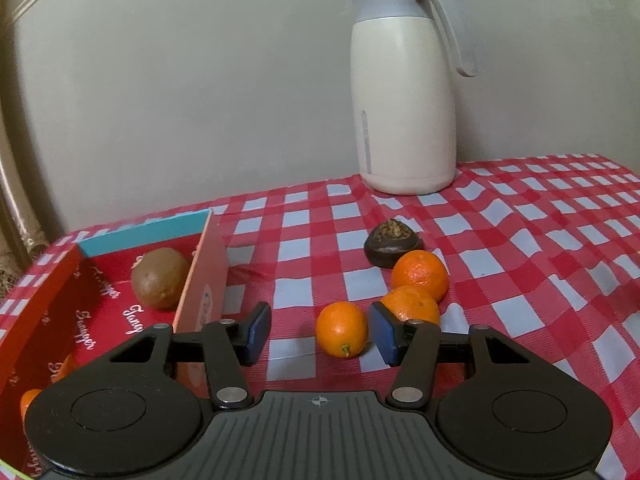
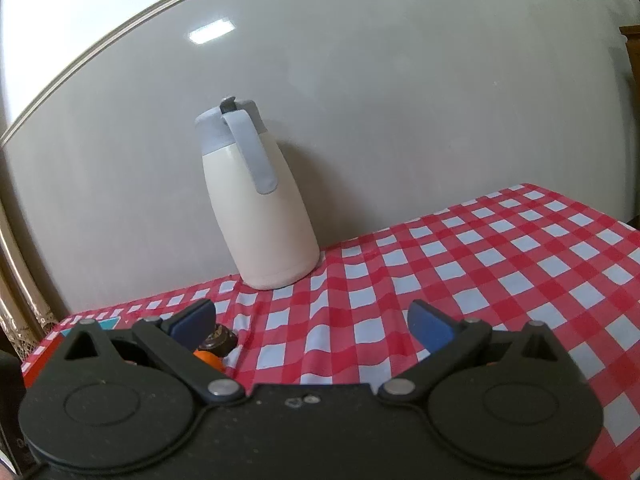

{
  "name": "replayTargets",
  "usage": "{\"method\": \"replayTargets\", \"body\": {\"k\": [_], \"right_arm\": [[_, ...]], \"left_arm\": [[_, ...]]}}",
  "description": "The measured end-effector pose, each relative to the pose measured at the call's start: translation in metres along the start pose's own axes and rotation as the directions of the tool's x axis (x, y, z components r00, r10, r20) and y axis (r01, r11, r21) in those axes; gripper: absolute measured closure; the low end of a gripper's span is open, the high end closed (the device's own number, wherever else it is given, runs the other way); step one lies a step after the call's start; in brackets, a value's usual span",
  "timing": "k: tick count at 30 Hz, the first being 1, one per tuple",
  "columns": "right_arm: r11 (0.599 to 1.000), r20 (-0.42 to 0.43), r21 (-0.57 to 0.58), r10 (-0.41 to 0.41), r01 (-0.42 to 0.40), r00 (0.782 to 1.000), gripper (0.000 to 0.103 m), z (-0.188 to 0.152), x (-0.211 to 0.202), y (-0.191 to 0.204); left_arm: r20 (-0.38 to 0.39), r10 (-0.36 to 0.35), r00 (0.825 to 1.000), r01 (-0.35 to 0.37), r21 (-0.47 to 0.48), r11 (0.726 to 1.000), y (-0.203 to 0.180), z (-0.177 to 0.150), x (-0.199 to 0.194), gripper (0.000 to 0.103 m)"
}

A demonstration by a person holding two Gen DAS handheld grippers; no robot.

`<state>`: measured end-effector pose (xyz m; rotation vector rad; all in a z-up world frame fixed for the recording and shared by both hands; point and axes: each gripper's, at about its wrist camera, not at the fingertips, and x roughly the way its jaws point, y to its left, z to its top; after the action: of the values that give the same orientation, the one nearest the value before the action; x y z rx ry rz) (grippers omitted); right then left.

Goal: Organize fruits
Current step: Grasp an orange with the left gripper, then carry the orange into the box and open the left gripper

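My left gripper (image 1: 321, 332) is open over the checked cloth. A small orange (image 1: 342, 329) lies between its blue pads, close to the right pad and clear of the left one. Two more oranges (image 1: 420, 274) (image 1: 408, 304) sit just behind the right pad. A red cardboard box (image 1: 202, 276) stands at the left and holds a brown kiwi (image 1: 160, 278). An orange fruit (image 1: 30, 400) shows at the box's near end. My right gripper (image 2: 312, 324) is wide open with nothing between its fingers; an orange (image 2: 208, 356) peeks out behind its left finger.
A tall cream jug (image 1: 404, 92) with a grey lid and handle stands at the back against the wall, also seen as the jug (image 2: 260, 208). A dark brown round thing (image 1: 394, 240) with a crumbly top sits behind the oranges. The red-and-white tablecloth (image 2: 480, 264) stretches to the right.
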<state>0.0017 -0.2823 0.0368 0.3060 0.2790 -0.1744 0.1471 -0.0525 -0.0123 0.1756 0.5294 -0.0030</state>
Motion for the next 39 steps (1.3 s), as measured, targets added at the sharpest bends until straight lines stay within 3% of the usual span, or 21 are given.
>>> {"method": "replayTargets", "body": {"k": [3,6,12,15,20,39], "right_arm": [[1.0,0.002,0.005,0.006,-0.006,1.0,0.0,0.0,-0.001,0.0],[1.0,0.002,0.01,0.012,-0.012,1.0,0.0,0.001,-0.001,0.0],[1.0,-0.001,0.008,0.02,-0.02,1.0,0.0,0.002,0.0,0.003],[1.0,-0.004,0.009,0.021,-0.021,1.0,0.0,0.001,0.001,0.004],[1.0,-0.005,0.009,0.024,-0.023,1.0,0.0,0.0,0.001,0.004],[0.999,-0.017,-0.043,-0.003,0.002,1.0,0.0,-0.003,0.004,0.008]], "left_arm": [[-0.017,-0.004,1.0,0.004,0.041,0.999,-0.002,-0.003,0.006,0.048],[-0.062,-0.051,0.997,0.051,0.002,0.999,-0.001,-0.008,0.014,0.048],[-0.048,-0.056,0.997,0.056,-0.006,0.998,-0.001,-0.008,0.013,0.049],[-0.06,-0.099,0.993,0.098,-0.024,0.995,-0.001,-0.008,0.017,0.071],[-0.054,-0.117,0.992,0.114,-0.049,0.992,-0.001,-0.008,0.017,0.071],[0.095,-0.129,0.987,0.138,-0.093,0.986,0.023,0.003,-0.032,0.071]]}}
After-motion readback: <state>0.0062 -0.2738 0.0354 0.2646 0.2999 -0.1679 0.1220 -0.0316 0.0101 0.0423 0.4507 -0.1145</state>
